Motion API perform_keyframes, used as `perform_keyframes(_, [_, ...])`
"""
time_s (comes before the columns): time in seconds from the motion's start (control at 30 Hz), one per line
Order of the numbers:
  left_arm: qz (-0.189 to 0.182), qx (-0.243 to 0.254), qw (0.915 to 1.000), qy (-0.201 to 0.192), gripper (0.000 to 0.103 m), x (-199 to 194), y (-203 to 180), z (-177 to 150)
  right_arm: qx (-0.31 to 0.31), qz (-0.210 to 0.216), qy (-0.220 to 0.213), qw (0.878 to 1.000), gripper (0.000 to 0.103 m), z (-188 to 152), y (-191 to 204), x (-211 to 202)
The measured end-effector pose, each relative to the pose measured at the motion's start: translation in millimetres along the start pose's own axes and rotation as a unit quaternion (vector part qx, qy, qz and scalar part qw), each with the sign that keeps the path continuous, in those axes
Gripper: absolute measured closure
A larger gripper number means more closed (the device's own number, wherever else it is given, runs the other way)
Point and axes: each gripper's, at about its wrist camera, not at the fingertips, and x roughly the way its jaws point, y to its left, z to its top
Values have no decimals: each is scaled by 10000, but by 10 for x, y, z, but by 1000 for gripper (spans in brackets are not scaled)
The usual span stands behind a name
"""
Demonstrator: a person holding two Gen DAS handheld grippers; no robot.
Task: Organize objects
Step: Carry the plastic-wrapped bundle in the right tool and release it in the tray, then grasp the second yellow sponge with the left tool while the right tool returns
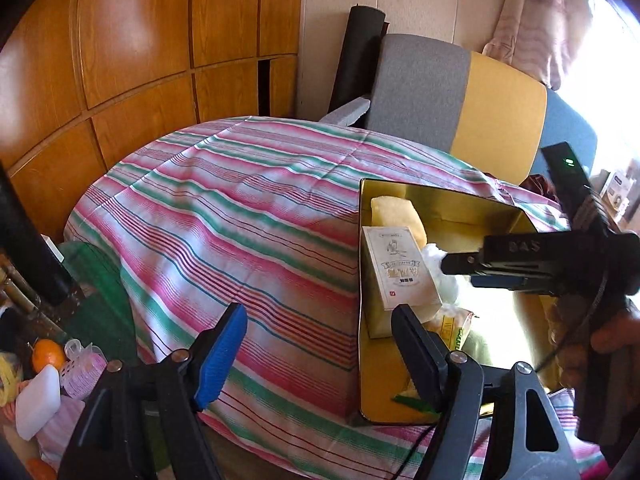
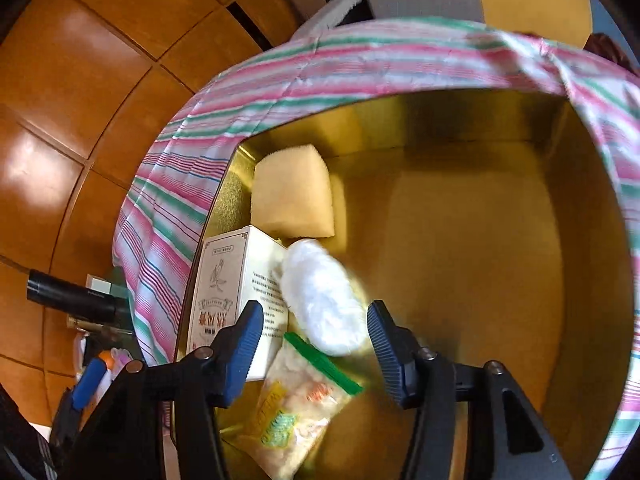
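Right gripper (image 2: 316, 344) is hovering over the tin (image 2: 460, 240), fingers wide, white wad (image 2: 320, 300) lying loose beside the box (image 2: 228, 280), apparently released. Left gripper (image 1: 320, 340) is waiting wide at the tin's edge.

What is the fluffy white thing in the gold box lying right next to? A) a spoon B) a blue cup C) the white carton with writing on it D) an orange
C: the fluffy white thing lies inside the gold box against the white carton, just in front of the open right hand-held gripper.
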Motion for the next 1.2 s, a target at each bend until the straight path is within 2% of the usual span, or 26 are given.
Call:
perform_keyframes(0.37, [-87,245,9995,-151,26,-139,-173,23,-586,-675,-667,9938,47,-298,80,-563])
perform_keyframes(0.67, [-252,566,9978,-246,26,-240,-419,35,-743,-1203,-1077,9841,47,-618,-169,-1021])
perform_keyframes(0.97, [-520,1003,9932,-296,26,-283,-808,83,-118,-1746,-1325,9756,47,-822,-952,-1536])
perform_keyframes(1.2, [-933,1371,9855,-357,26,-323,-1268,183,759,-2505,-1511,9532,47,-959,-1886,-2089])
